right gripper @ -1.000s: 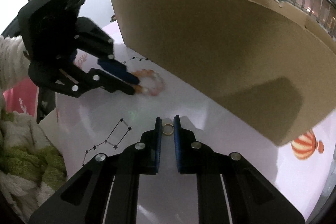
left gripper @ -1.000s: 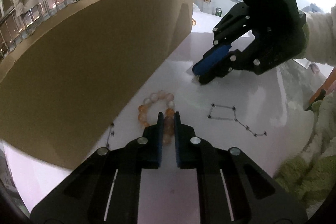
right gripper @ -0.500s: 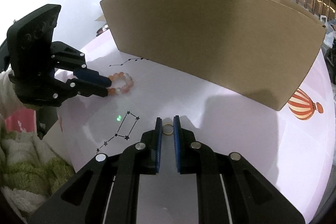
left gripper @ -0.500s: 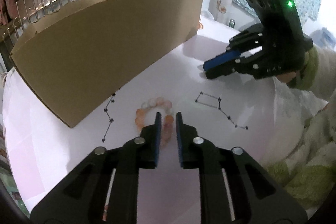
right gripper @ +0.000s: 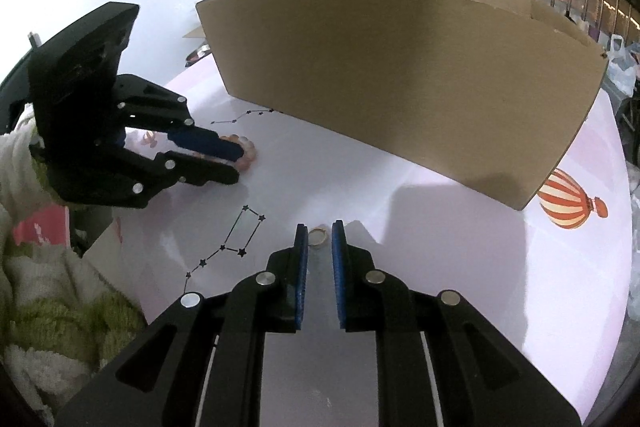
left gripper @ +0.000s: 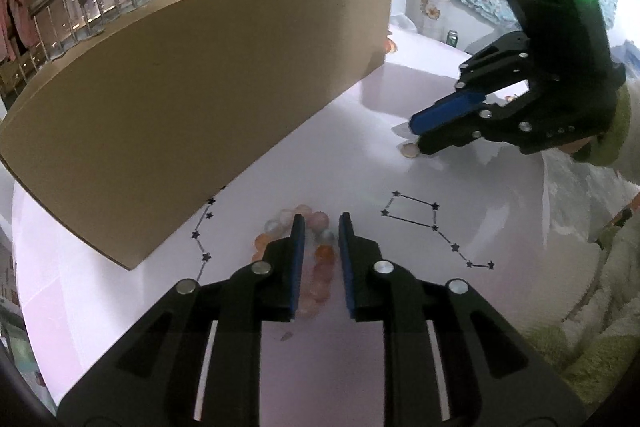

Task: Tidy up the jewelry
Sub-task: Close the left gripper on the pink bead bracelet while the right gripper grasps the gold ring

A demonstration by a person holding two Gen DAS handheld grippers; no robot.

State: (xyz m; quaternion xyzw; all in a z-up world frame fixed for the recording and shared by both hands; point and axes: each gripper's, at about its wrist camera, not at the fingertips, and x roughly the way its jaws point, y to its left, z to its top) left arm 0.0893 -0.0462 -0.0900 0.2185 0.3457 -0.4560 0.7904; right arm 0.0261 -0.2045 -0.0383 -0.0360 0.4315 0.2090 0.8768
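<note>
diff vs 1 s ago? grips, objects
Both grippers' jaws have widened. The left gripper has let go of the bead bracelet, which lies loose between its pads. The right gripper is opening off the gold ring, now flat on the table. Cardboard box, bracelet and ring keep their places.

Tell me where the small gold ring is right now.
The small gold ring lies flat on the white table at the right tool's tips, between its opening jaws, beside the printed star constellation and before the brown cardboard box.
</note>
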